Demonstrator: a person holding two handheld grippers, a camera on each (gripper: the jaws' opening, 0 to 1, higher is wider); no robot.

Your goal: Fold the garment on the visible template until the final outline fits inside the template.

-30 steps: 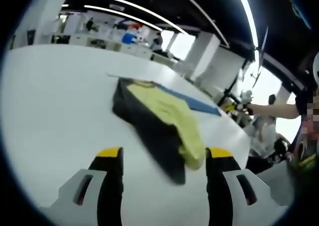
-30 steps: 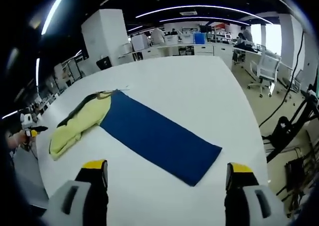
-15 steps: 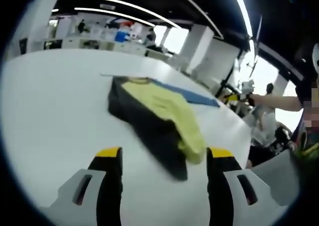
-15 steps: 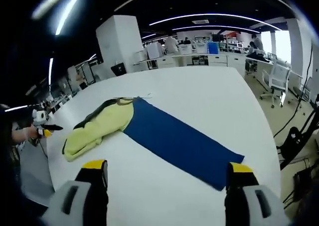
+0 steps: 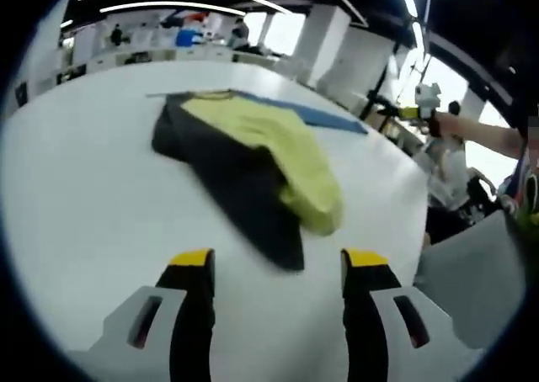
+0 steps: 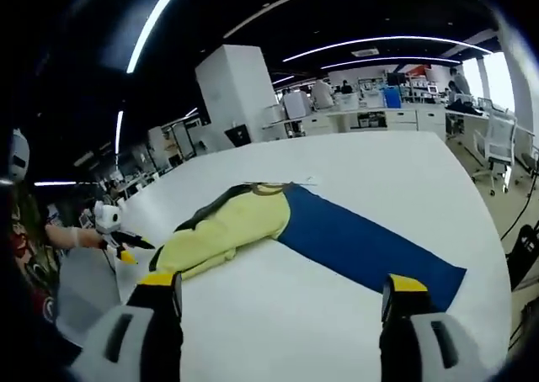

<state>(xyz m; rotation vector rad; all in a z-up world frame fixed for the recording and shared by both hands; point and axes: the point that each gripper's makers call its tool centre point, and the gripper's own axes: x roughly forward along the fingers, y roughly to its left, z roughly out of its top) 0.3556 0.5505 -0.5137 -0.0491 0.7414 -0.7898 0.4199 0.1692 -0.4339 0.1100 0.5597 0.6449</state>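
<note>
A yellow and black garment [image 5: 253,163] lies crumpled on the white table [image 5: 84,188], one end overlapping the blue rectangular template [image 5: 324,118]. My left gripper [image 5: 274,262] is open just short of the garment's near dark end, jaws wide apart with nothing between them. In the right gripper view the garment [image 6: 223,230] lies left of the long blue template [image 6: 362,243], covering its far end. My right gripper [image 6: 282,289] hovers open above the table, short of both. The other gripper [image 6: 114,230], held in a hand, shows at the left.
The table [image 6: 278,315] edge drops off near the garment on the left gripper view's right. A person's arm with a gripper [image 5: 421,108] reaches in there. Office desks, chairs [image 6: 497,142] and a white pillar [image 6: 236,92] stand beyond.
Both cameras have shifted. The left gripper has closed in on the garment's near end. The right view has swung so garment and template sit more to the right. The garment lies unchanged.
</note>
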